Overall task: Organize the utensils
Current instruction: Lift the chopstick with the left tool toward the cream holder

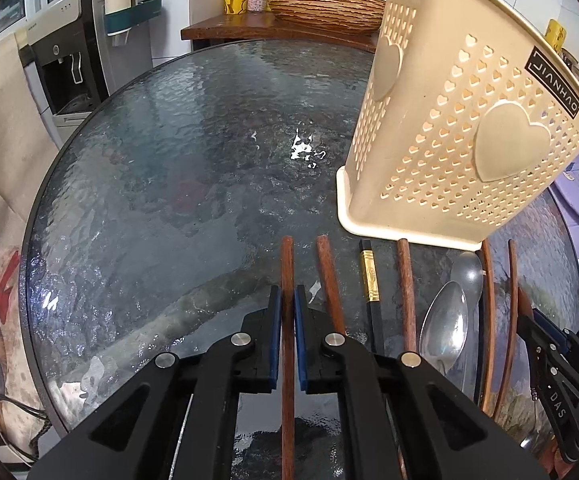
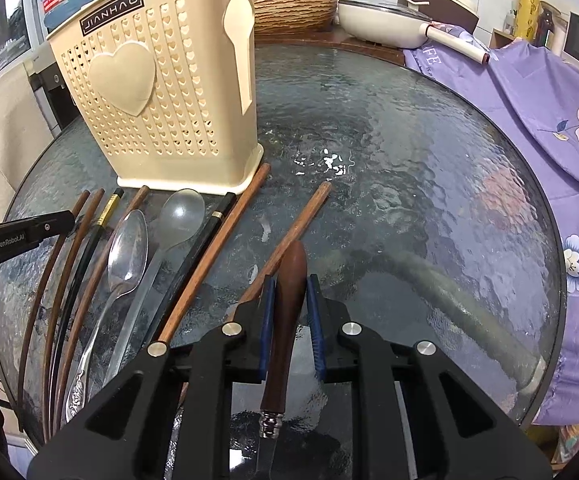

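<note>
nearest in the left wrist view, the left gripper (image 1: 288,312) has its jaws clenched on a wooden chopstick (image 1: 287,264), the blue pads pressing its shaft from both sides a good way back from the far end. the stick is thin, stiff and light, so it should lift easily, but held along so little of its length it can pivot between the pads; a hold nearer the middle would likely keep it from drooping.

in the right wrist view, the right gripper (image 2: 291,300) has its jaws clamped around a wooden knife handle (image 2: 289,280), rounded end pointing forward, a metal collar and blade running back below the camera. the handle is smooth and tapering, so it may slip forward out of the pads; the thicker middle looks the safest place to squeeze. the blade end makes it heavier behind the grip, by my judgement.

further out on the glass desk (image 2: 409,160) lie more chopsticks, a metal spoon (image 2: 127,248) and a clear plastic spoon (image 2: 181,212), side by side. the metal one looks slick and flat, hard to pinch except at the neck.

beyond them stands the cream utensil holder (image 2: 161,100), perforated, light plastic, upright; a hard push at its rim could tip it.
</note>
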`<state>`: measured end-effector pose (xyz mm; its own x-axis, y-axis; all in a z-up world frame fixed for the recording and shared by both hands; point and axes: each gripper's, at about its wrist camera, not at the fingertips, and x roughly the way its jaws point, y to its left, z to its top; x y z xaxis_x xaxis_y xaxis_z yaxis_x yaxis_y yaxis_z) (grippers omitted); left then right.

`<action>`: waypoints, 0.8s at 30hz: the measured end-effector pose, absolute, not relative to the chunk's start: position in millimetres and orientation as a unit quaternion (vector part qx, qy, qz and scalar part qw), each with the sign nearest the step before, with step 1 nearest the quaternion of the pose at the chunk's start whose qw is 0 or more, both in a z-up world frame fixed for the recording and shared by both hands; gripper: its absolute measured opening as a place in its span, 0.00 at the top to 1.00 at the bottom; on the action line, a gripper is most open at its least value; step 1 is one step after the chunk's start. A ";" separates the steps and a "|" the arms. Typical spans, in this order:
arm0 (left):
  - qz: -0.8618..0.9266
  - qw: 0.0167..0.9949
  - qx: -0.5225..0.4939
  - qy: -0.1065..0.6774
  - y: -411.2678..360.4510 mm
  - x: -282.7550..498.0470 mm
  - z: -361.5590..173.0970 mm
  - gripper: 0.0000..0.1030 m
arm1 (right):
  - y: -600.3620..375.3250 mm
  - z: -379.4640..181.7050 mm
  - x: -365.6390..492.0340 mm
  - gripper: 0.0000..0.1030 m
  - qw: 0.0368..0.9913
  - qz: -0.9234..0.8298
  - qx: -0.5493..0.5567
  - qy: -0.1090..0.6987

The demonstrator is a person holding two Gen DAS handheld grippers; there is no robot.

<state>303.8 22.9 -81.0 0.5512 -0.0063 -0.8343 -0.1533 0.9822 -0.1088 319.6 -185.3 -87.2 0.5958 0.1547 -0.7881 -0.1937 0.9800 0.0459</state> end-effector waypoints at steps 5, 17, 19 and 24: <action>0.038 0.877 -0.097 0.469 27.4 304.3 -81.1 0.94 | -191.3 -86.5 320.2 0.84 0.894 0.108 -0.009 0.434; 0.016 0.906 -0.108 0.409 31.9 285.0 -39.7 0.94 | -204.6 -53.9 311.8 0.84 0.916 0.131 0.011 0.379; 0.008 0.912 -0.109 0.395 30.2 279.1 -29.5 0.94 | -207.0 -46.4 308.2 0.84 0.920 0.135 0.014 0.367; -0.009 0.923 -0.108 0.368 25.7 265.9 -7.9 0.94 | -211.9 -27.4 293.2 0.84 0.930 0.140 0.023 0.338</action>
